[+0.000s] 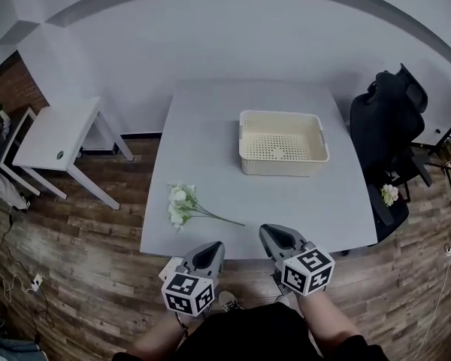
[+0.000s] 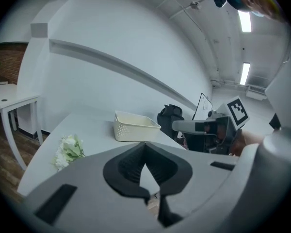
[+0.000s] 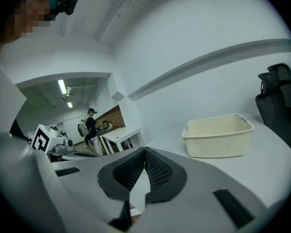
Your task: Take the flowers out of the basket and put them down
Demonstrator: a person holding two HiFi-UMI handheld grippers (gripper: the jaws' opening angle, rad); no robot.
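A bunch of white flowers [image 1: 182,205] with green leaves lies on the grey table [image 1: 210,149] near its front left corner, the stem pointing right. In the left gripper view the flowers [image 2: 69,150] show at the left. The cream basket [image 1: 283,142] stands empty at the table's middle right, the basket [image 2: 134,125] [image 3: 219,135] also visible in both gripper views. My left gripper [image 1: 210,250] and right gripper [image 1: 269,233] hang at the table's front edge, both shut with nothing in them. The tips of the left gripper [image 2: 145,144] and of the right gripper [image 3: 145,150] meet.
A black office chair [image 1: 391,134] stands at the table's right side. A small white side table [image 1: 52,138] is on the wooden floor to the left. Something white lies on the floor by the chair [image 1: 390,194]. A person with a backpack [image 3: 88,128] stands far off.
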